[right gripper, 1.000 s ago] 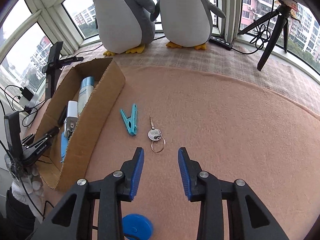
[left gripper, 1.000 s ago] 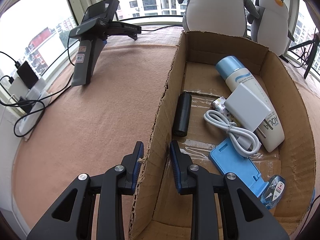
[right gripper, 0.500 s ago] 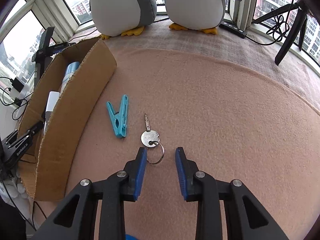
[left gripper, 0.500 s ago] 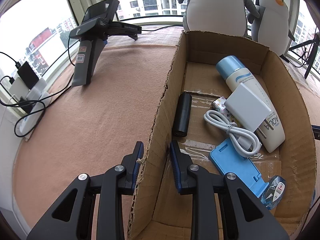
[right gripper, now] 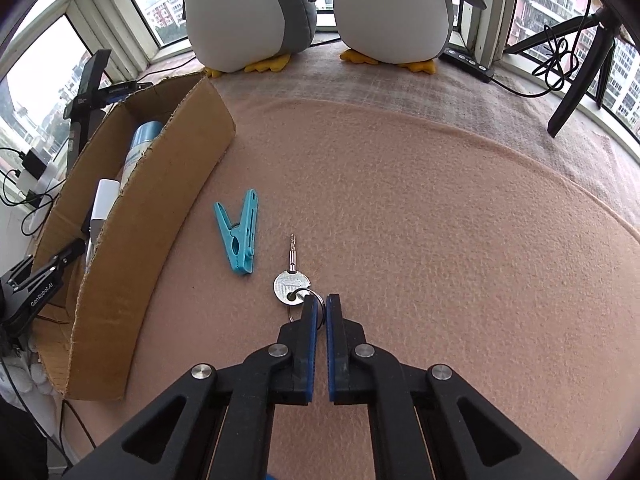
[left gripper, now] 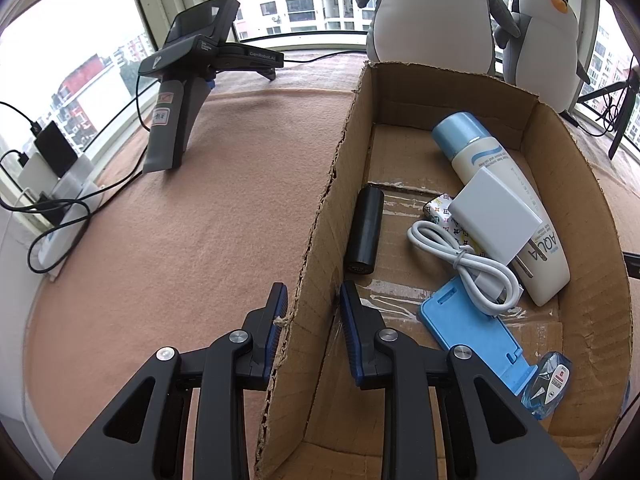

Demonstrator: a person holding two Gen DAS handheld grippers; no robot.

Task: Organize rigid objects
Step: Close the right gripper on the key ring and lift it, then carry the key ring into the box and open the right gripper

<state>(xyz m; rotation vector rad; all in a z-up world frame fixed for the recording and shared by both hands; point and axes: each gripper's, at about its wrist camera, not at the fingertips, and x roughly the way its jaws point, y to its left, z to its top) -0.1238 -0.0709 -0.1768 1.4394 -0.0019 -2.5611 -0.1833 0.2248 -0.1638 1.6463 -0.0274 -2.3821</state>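
Pink felt tabletop [right gripper: 440,220], right gripper [right gripper: 321,312] fingers pinching key ring [right gripper: 316,300], left gripper [left gripper: 310,312] clamping box wall [left gripper: 320,240]

clothespin [right gripper: 239,240] left of key [right gripper: 292,280], cardboard box [right gripper: 160,184] probably further left

Daylit bay windows [right gripper: 40,92], apartment blocks outside, pink blanket-covered table [right gripper: 440,240], two plush penguins [right gripper: 248,12] on sill

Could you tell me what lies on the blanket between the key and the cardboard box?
In the right wrist view, a teal clothespin lies between the key and the cardboard box, touching neither.
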